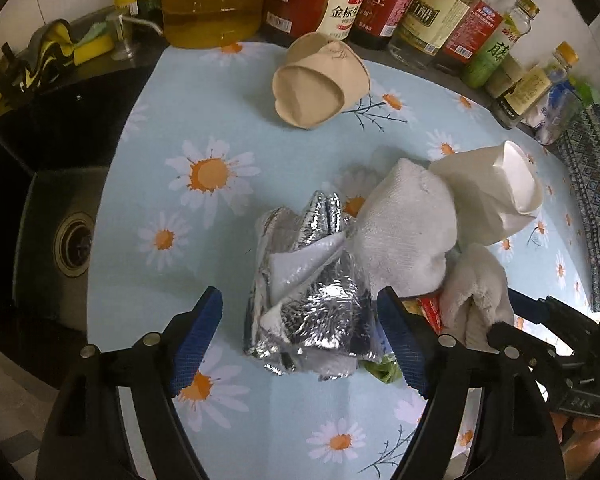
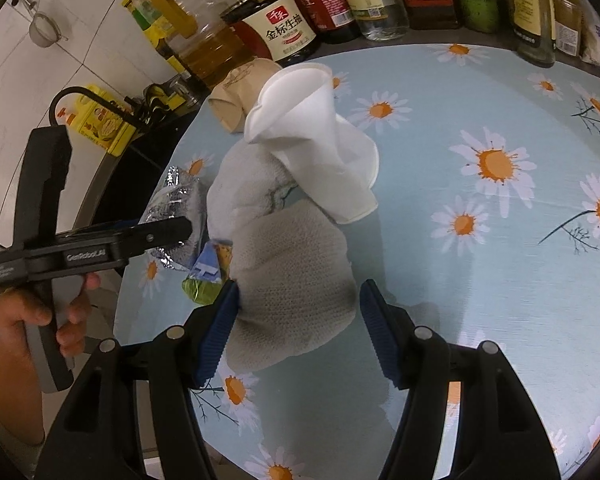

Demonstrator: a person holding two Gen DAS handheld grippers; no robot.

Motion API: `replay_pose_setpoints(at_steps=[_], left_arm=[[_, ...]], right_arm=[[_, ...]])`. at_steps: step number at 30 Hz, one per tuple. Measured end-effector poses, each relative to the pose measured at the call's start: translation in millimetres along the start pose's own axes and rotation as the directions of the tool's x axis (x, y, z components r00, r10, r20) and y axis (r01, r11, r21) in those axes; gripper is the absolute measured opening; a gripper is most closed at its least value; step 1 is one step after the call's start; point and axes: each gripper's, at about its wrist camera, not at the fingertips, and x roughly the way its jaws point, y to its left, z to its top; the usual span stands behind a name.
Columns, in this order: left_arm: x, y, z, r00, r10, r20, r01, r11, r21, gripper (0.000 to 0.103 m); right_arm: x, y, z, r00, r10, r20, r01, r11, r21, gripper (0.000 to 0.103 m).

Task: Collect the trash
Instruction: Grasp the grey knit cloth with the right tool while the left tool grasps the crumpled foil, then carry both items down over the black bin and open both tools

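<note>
Crumpled silver foil wrapper point(image 1: 312, 304) lies on the daisy tablecloth point(image 1: 172, 120) between the blue pads of my left gripper point(image 1: 298, 340). The gripper is open, its left pad apart from the foil. Just right of the foil sit a white wad point(image 1: 404, 232), a squashed white paper cup point(image 1: 496, 192) and a greyer knitted wad point(image 1: 476, 292). My right gripper point(image 2: 298, 330) is shut on that grey wad point(image 2: 292, 284), which fills the gap between its pads. Behind it are the white cup point(image 2: 320, 140) and the foil point(image 2: 180, 208). A brown paper cup point(image 1: 316, 80) lies on its side further back.
Oil and sauce bottles point(image 1: 340, 4) line the back edge. A dark sink with a drain point(image 1: 72, 244) drops off to the left, with a yellow sponge point(image 1: 96, 46) behind it. Green and blue packet scraps point(image 2: 206, 276) lie beside the grey wad. A person's hand point(image 2: 20, 320) holds the left tool.
</note>
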Motion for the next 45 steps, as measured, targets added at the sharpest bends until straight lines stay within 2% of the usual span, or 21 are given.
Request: replay_pose_setpoints(at_steps=[4,6,7,11,14,27,45], left_arm=[[5.0,3.6,-2.6,1.0,0.012,0.008,-0.012,1.0,0.0,0.075],[5.2,6.2,-4.3,1.0,0.003,0.013,-0.003,1.0,-0.008,0.063],[5.6,6.7,-5.1,1.0,0.004,0.014,-0.004,1.0,-0.007,0.061],[3.4,7.8,-7.3,1.0,0.006,0.03,-0.006,1.0,-0.002,0.058],[-0.6,7.7,-9.3,0.999,0.008,0.046,-0.008,1.0,-0.003,0.056],[-26.1,3.1,-32.7,0.995,-0.01,0.095,0.009,1.0,0.011,0.056],[-59.0,0.2,-119.5,0.993,-0.042,0.111,0.037,0.998,0.05,0.056]], right_arm=[[3.2,1.6,-3.1,1.0,-0.003,-0.015,0.002,1.0,-0.024,0.055],[4.3,-0.5,-4.6,1.0,0.001,-0.024,-0.002,1.0,-0.015,0.051],[3.8,-1.4,-5.2,1.0,0.002,-0.021,-0.003,1.0,-0.01,0.046],[1.6,-0.1,-6.3,1.0,0.001,-0.014,-0.001,1.0,-0.021,0.033],[-2.0,3.0,-7.8,1.0,-0.01,0.008,0.011,0.999,-0.036,0.028],[-22.1,11.0,-19.7,0.996,-0.046,0.078,0.049,0.998,-0.043,0.025],[-32.3,58.9,-64.7,0.994,-0.049,0.1,0.057,0.995,-0.086,0.025]])
